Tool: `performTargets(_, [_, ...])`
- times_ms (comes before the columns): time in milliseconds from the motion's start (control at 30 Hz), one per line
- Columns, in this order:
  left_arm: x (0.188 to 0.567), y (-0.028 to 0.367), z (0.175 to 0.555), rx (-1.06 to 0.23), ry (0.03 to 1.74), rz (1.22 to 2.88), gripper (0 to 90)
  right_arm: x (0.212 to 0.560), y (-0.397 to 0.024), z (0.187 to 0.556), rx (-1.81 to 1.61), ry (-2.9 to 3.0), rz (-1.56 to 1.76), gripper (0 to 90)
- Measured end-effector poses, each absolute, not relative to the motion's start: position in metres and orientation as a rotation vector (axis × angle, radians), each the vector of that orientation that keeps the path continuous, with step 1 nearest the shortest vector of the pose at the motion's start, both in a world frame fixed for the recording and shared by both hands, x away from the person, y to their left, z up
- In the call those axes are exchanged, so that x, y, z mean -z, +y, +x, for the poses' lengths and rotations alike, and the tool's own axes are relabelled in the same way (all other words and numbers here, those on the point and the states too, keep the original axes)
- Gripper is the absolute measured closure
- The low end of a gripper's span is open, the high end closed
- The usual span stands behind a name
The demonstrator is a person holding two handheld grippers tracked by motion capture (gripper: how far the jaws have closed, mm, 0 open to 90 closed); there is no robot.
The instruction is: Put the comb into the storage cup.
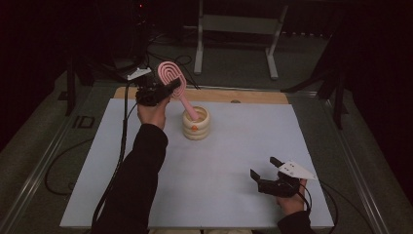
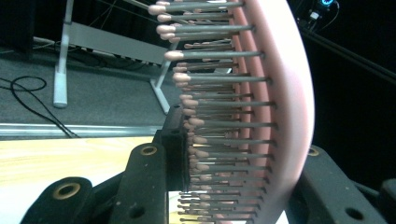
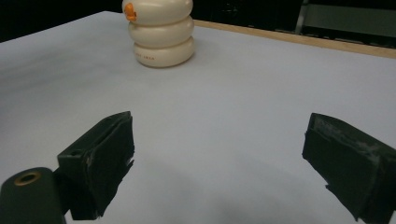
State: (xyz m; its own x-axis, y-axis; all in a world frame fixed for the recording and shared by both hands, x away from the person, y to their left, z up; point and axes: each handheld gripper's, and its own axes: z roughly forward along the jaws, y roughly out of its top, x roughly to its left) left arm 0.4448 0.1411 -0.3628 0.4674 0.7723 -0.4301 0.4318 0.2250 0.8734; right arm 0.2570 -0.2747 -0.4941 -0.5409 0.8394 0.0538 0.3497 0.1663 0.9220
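Upper centre-left of the high view: my left gripper (image 1: 163, 90) is clamped across the head of the pink plastic paddle hairbrush (image 1: 171, 74), whose handle slants down into the mouth of the cream, three-ringed ribbed holder (image 1: 196, 124) with its small orange spot. In the left gripper view, the grey, pink-tipped bristles (image 2: 219, 116) fill the gap between the jaws.

To do this step well, I judge that I should bring the handle more upright, lower it along the holder's axis, and release only once it bottoms out, so the light holder does not tip.

Lower right: my right gripper (image 1: 267, 173) rests on the pale blue table sheet (image 1: 234, 161), jaws apart and empty.

Faint print low on the holder (image 3: 148, 58) is too small to read.
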Motion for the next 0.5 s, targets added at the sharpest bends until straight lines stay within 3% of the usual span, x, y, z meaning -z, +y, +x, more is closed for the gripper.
performTargets(500, [0.3703, 0.1348, 0.4497, -0.332, 1.162, 1.406, 64.3, 0.4941, -0.2747, 0.2570, -1.360, 1.973, 1.122, 9.1])
